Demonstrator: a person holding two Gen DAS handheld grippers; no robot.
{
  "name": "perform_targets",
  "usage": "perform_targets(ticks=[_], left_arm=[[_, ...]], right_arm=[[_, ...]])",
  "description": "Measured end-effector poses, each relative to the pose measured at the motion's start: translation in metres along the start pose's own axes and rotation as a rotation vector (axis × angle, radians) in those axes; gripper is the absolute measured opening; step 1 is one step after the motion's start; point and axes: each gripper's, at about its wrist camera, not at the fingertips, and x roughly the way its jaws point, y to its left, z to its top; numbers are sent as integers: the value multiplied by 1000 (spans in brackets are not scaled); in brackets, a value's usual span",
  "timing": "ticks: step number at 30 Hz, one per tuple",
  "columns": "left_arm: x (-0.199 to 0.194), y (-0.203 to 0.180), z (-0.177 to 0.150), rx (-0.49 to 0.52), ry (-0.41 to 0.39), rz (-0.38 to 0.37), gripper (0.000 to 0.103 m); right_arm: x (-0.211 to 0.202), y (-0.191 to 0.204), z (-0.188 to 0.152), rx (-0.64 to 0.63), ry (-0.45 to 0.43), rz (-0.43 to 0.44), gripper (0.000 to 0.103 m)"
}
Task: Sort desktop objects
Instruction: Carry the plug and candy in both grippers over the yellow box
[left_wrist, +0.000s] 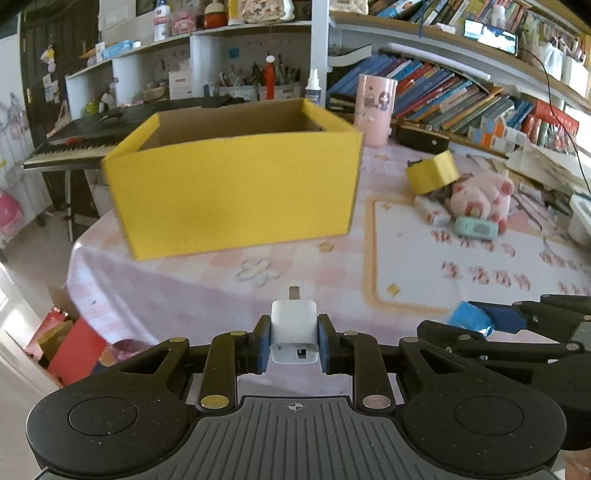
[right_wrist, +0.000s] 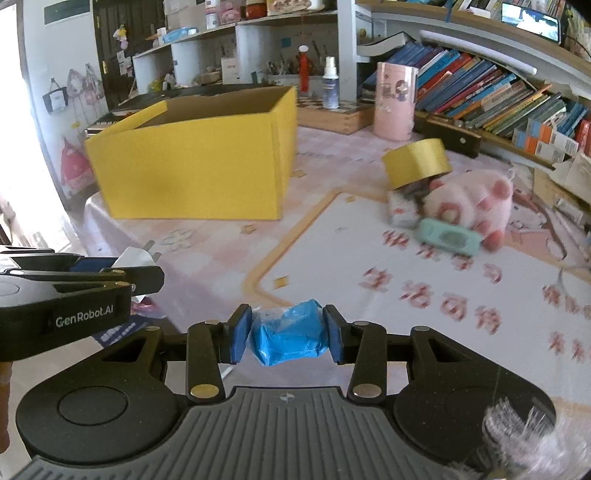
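Observation:
My left gripper (left_wrist: 294, 341) is shut on a white USB charger plug (left_wrist: 294, 330), prongs pointing forward, held above the near table edge. My right gripper (right_wrist: 288, 332) is shut on a crumpled blue packet (right_wrist: 288, 338); it also shows at the right of the left wrist view (left_wrist: 474, 319). An open yellow cardboard box (left_wrist: 236, 192) stands on the table ahead, also in the right wrist view (right_wrist: 192, 166). The left gripper with the charger (right_wrist: 133, 256) shows at the left of the right wrist view.
A yellow tape roll (right_wrist: 415, 162), a pink plush toy (right_wrist: 469, 201), a teal toy car (right_wrist: 448, 238) and a small patterned packet (right_wrist: 402, 212) lie on the pink tablecloth (right_wrist: 369, 295). A pink cylinder (right_wrist: 395, 99) stands behind. Bookshelves line the back; a keyboard (left_wrist: 70, 147) is behind the box.

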Motion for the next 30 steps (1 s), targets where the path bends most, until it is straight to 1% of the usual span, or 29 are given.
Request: perform_targets(ticks=[7, 13, 24, 30], left_arm=[[-19, 41, -20, -9, 7, 22, 24], [-34, 61, -25, -22, -24, 32, 24], [-43, 81, -32, -80, -42, 42, 24], [-41, 78, -31, -68, -45, 23, 24]], right_arm=[[-1, 50, -16, 12, 5, 25, 39], [-7, 78, -16, -7, -15, 37, 39], [-8, 101, -13, -55, -13, 56, 39], [-10, 103, -12, -70, -12, 50, 39]])
